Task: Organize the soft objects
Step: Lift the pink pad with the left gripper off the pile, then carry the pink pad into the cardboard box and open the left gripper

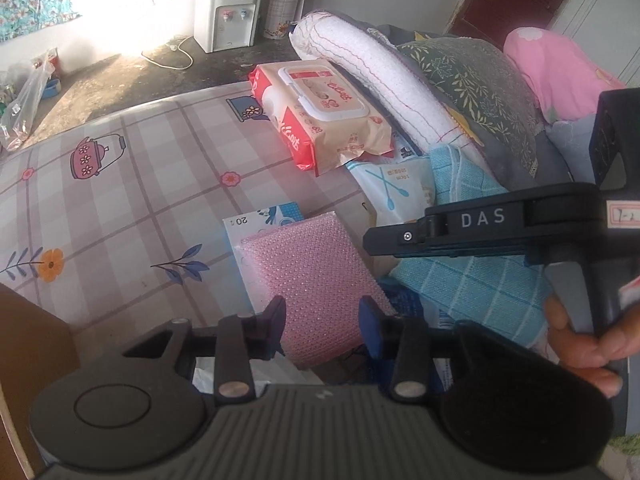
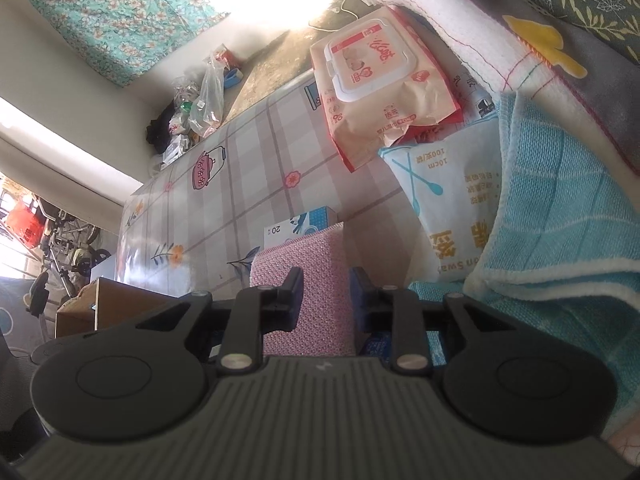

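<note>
- On the checked table (image 1: pixel 120 200), the pink sponge (image 1: pixel 316 280) is my marker; it lies on a blue-and-white box (image 1: pixel 260 224) near the front edge.
- Left of the sponge the tablecloth is bare, which looks like the place to sort things onto.
- At the sponge's near end, the left tongs (image 1: pixel 322 320) have a pad on each side and seem clamped on it.
- Behind the sponge sits a pack of wet wipes (image 1: pixel 320 120).
- Just right of the sponge, the right tongs (image 2: pixel 326 292) stand narrow with the sponge showing in their gap; whether they press on it I cannot tell.
- Further right lie a bag of cotton swabs (image 2: pixel 444 200) and a blue cloth (image 1: pixel 472 280), heaped against bedding.
- Risks, as I judge them: two tools on one squashy sponge could pull against each other and twist it free; a shallow edge grip could slip; the box underneath might get dragged along; the cloth may snag the right tongs.
</note>
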The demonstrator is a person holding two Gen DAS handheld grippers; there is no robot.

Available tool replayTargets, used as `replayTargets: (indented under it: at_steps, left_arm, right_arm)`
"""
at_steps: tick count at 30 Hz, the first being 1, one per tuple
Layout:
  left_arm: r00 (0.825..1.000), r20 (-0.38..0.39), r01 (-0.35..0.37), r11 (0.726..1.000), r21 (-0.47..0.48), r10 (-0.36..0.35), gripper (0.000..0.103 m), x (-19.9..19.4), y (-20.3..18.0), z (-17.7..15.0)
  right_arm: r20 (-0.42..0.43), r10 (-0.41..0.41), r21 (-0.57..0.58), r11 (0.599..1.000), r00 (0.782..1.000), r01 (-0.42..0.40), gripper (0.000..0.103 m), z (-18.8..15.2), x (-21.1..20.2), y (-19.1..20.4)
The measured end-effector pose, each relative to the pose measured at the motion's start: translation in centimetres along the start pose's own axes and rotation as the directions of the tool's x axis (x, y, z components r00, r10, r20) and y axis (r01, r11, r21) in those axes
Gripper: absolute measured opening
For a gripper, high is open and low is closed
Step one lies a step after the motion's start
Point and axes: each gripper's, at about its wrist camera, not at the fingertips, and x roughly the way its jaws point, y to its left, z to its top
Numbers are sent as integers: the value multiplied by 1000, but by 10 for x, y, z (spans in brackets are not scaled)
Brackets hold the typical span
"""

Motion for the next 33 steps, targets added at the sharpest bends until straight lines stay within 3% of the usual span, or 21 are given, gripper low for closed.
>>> replayTargets:
  at_steps: [8,12,20,26,33]
  left_arm:
    - [994,-100,22,992,-126,-35,45,39,25,10]
    - [994,-101,28,989,-144,-42,45,45,27,16]
    - [996,-83,16,990,-143,-28,46,38,19,14]
    - [999,-30,26,991,-133,-30,46,5,11,10]
    - [995,103,23,991,-133,-10,46,-77,11,-5]
  right_arm:
    - [-71,8,-2,1000,997,-9,34,5,29,-2]
    - [-104,20,9,1000,994,-20,36,8,44,-3]
    - [-84,51,23,999,995,-49,34,7,42,-4]
    - [-44,74,24,997,996,-73,34,3,17,3]
    - [32,138,-24,990,990,-137,34,-7,-39,46]
